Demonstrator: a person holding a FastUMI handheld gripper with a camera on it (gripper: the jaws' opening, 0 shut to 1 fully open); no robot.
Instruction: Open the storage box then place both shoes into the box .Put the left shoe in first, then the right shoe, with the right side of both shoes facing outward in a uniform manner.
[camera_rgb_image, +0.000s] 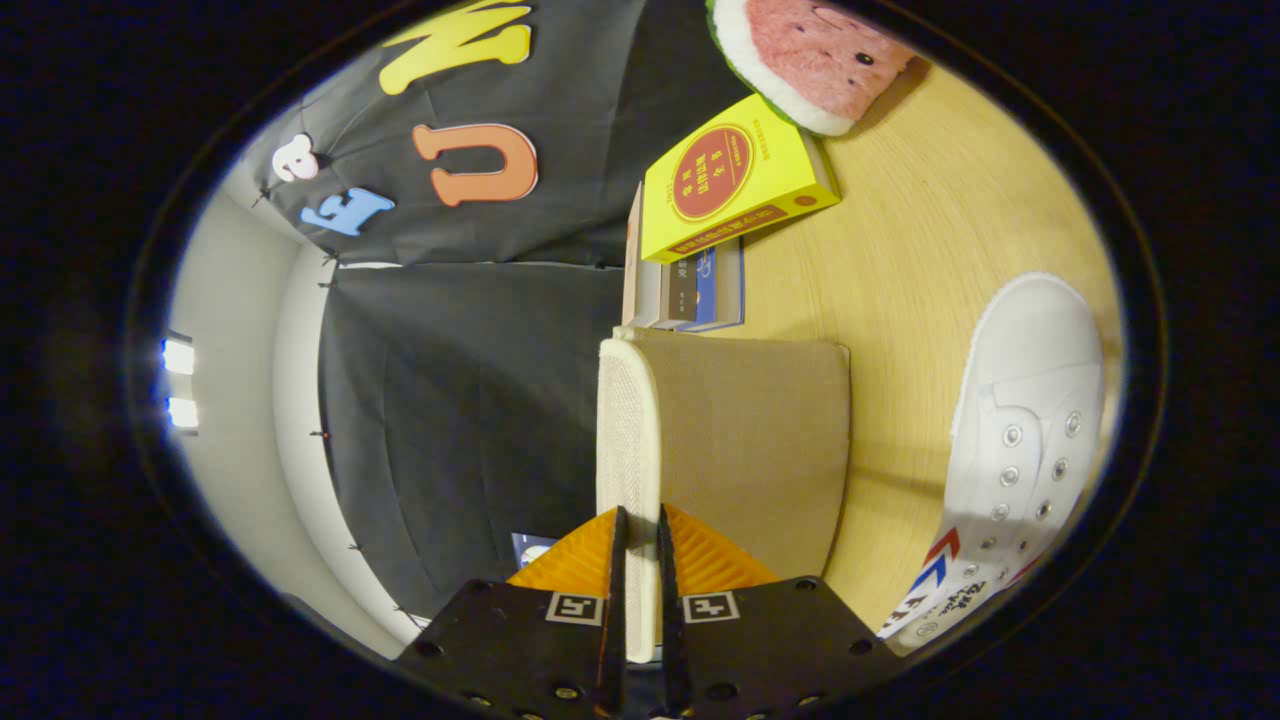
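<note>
Between the two fingers of the tool (640, 560) sits the thin cream-coloured edge of a flat panel with a fine woven texture (627, 440), and the fingers are drawn nearly together, one pressing on each face of it. That panel appears to be the lid or flap of the tan fabric storage box (750, 440), whose broad plain side stretches away just ahead of the fingers and to one side of them (whether the box is already open past this edge I cannot tell). The whole scene is rolled on its side, so the pale wooden bench (900, 290) runs up along the far side of the box instead of lying beneath it.

Beside the box, on the bench and apart from it, lies a white canvas lace-less shoe with metal eyelets and red and blue stripes near its heel (1010, 470). Beyond the box a small stack of books (700, 290) rests against its far end, with a bright yellow book bearing a round red emblem (730, 185) on top of them. Further on again, a plush cushion shaped like a watermelon slice, pink with a white and green rim (810, 55), touches the yellow book's far corner.
</note>
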